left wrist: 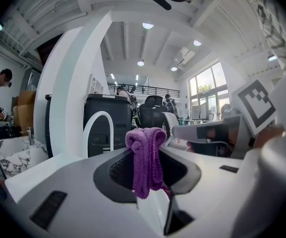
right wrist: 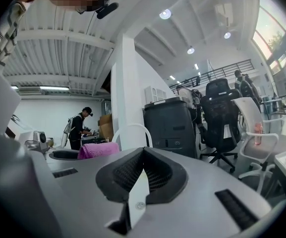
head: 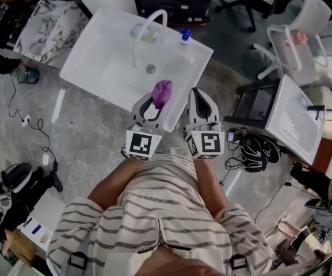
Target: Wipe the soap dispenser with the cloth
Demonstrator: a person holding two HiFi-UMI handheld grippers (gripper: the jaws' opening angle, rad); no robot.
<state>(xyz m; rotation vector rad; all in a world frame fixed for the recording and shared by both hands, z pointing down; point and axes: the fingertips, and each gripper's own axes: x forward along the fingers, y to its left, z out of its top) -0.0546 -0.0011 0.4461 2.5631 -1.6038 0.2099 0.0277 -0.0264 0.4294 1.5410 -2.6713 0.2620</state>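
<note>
A white basin [head: 96,56] with a curved white faucet [head: 151,25] stands ahead of me. The soap dispenser [head: 184,37], a small bottle with a blue top, sits on the basin's far right rim. My left gripper [head: 157,101] is shut on a bunched purple cloth [head: 162,92], which hangs over the jaw tips above the basin's near edge. The left gripper view shows the cloth [left wrist: 145,157] draped between the pads, with the faucet arc [left wrist: 99,128] beyond. My right gripper [head: 196,95] is level beside it, shut and empty; its jaws [right wrist: 143,155] meet in the right gripper view.
A second white basin [head: 295,122] stands on the right, with a white chair [head: 295,39] behind it. Black cables [head: 258,151] lie on the floor by my right side. A black cabinet [right wrist: 170,125] and an office chair [right wrist: 222,118] stand beyond the basin. A person [right wrist: 77,128] works far off.
</note>
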